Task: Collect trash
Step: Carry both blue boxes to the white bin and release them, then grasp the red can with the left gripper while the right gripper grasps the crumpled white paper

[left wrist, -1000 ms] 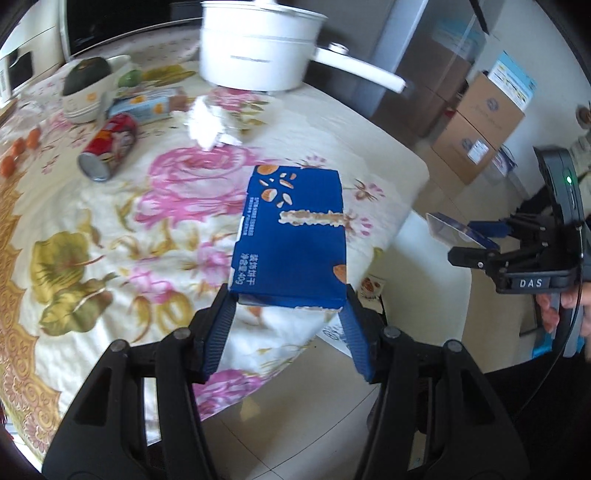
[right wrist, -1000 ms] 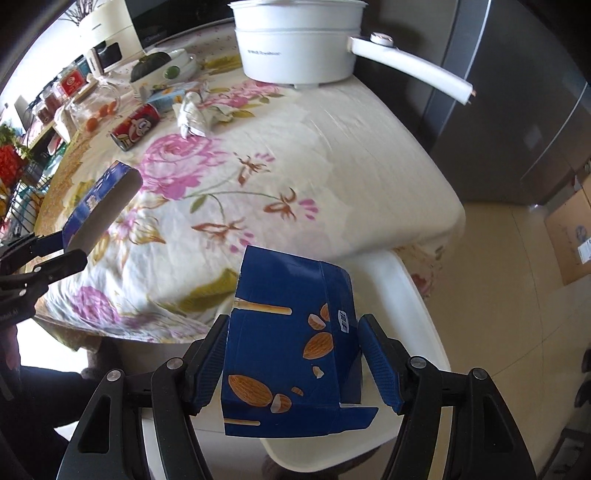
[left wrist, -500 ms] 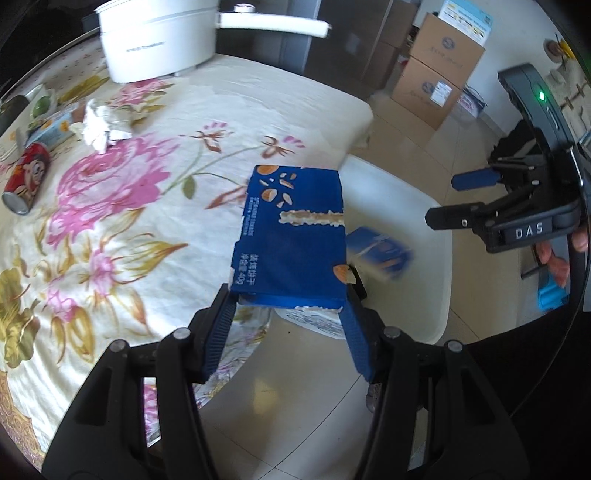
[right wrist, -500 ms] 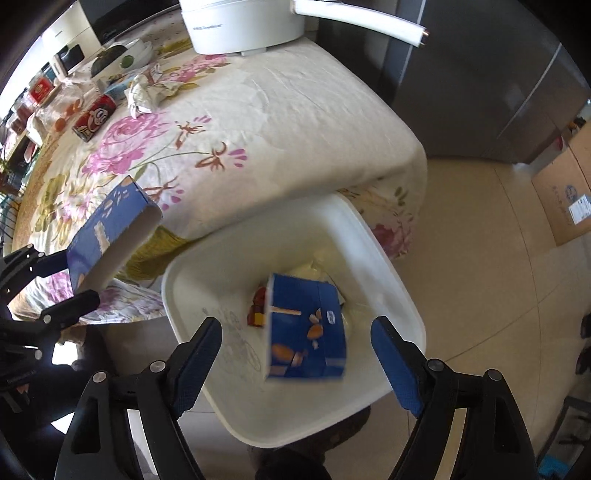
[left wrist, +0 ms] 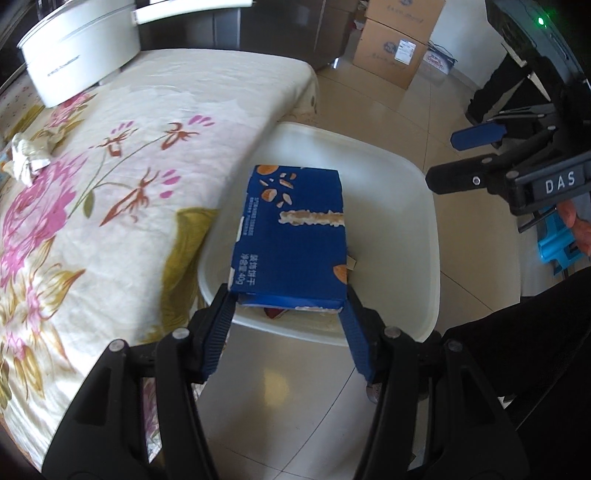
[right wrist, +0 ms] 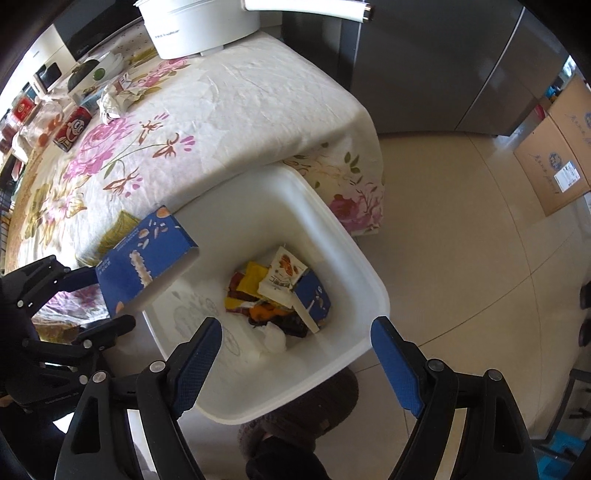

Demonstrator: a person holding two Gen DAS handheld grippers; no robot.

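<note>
While the left gripper clamps its fingers on the near end of a blue biscuit box, the box hangs level over the white bin, which stands on the tiled floor just beside the tabletop's edge. From the right wrist view the same blue biscuit box juts out over the near-left rim of the white bin, its open end facing into the bin.

The right gripper hovers above the near side of the bin with its fingers spread wide and nothing between them; in the left wrist view the right gripper shows at the far right, likewise parted.

Down in the bin lies a second blue box, tipped against the right wall, next to a white snack wrapper, some yellow and orange wrappers and a crumpled white tissue.

On the tabletop, covered by a floral cloth, other things lie well apart from the bin: a crumpled paper wad, a red can on its side to the left of it, and a white pot with a long handle at the far edge. Cardboard cartons stand on the floor at the far right.
</note>
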